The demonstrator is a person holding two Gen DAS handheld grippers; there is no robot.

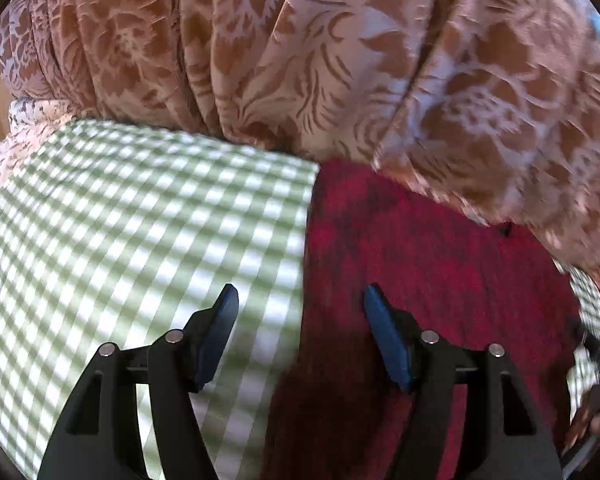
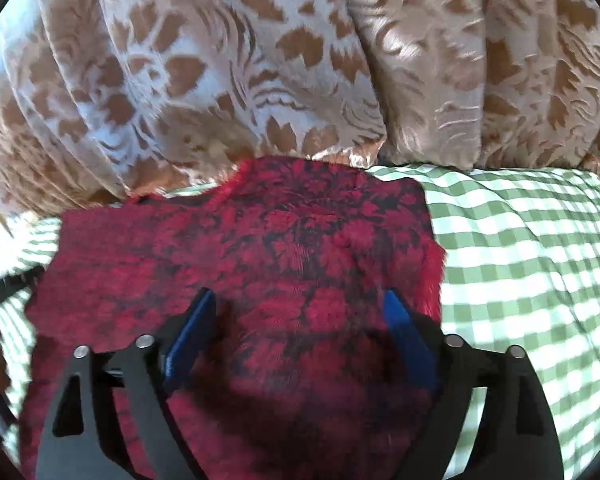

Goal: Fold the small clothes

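While the red cloth (image 2: 236, 264) lies flat on the green checked cover (image 2: 520, 264), nothing is holding it. It is a small red piece with dark leafy marks and fuzzy edges. It looks spread out in one layer, though its near part is hidden under the tools, so the fold does not seem to have begun.

Right above the red cloth hangs the right gripper (image 2: 298, 334). Its jaws stand wide apart with nothing pinched between them. One blue pad (image 2: 188, 340) sits over the middle of the red cloth and the other is near its right edge.

Over the left edge of the red cloth is the left gripper (image 1: 300, 332). Its jaws are let go too, and empty. One finger is over the checks and one is over the red cloth (image 1: 420, 272).

Behind the red cloth, at its far edge, a brown and cream flowered curtain (image 2: 260, 80) hangs down in big folds and touches the cover. It covers a far corner of the red cloth in the left view.

My guess is that this is the start of a fold. Next, each gripper should go down to a near corner or edge of the red cloth, pinch only that one layer and not the checked cover under it, then lift it across. The fuzzy edge may slip, so the pinch must be firm.
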